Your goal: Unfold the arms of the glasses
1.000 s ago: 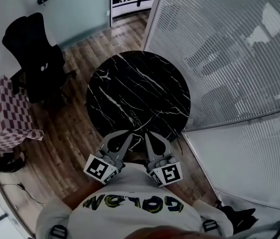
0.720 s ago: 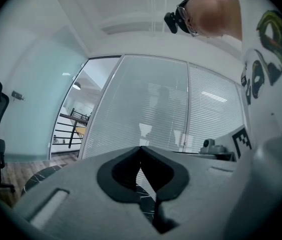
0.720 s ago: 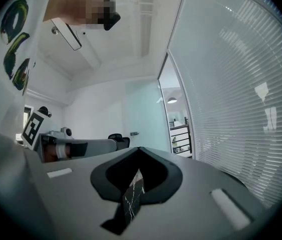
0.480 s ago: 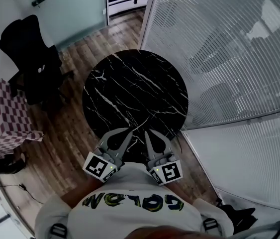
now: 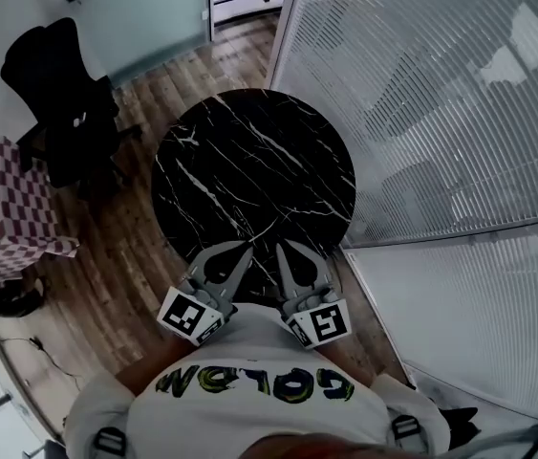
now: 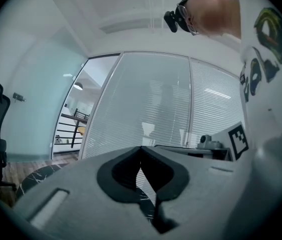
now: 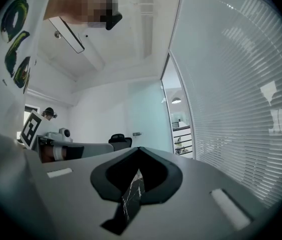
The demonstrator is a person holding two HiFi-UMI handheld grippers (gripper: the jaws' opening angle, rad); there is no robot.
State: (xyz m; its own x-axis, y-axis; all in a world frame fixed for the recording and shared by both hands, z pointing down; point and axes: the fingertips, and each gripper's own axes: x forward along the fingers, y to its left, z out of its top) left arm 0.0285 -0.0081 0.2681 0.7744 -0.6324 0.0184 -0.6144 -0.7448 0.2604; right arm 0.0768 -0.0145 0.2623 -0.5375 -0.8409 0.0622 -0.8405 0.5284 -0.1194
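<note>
Nearest, against the person's white printed shirt (image 5: pixel 249 404), the grey left gripper (image 5: pixel 246 248) and grey right gripper (image 5: pixel 282 246) hang side by side over the near edge of the round black marble table with white veins (image 5: pixel 249 151). Each has its jaws pressed together on nothing. Left of the table stands a black office chair (image 5: pixel 63 94). A slatted glass wall (image 5: pixel 441 94) is just to the table's right. The glasses show in no view.
</note>
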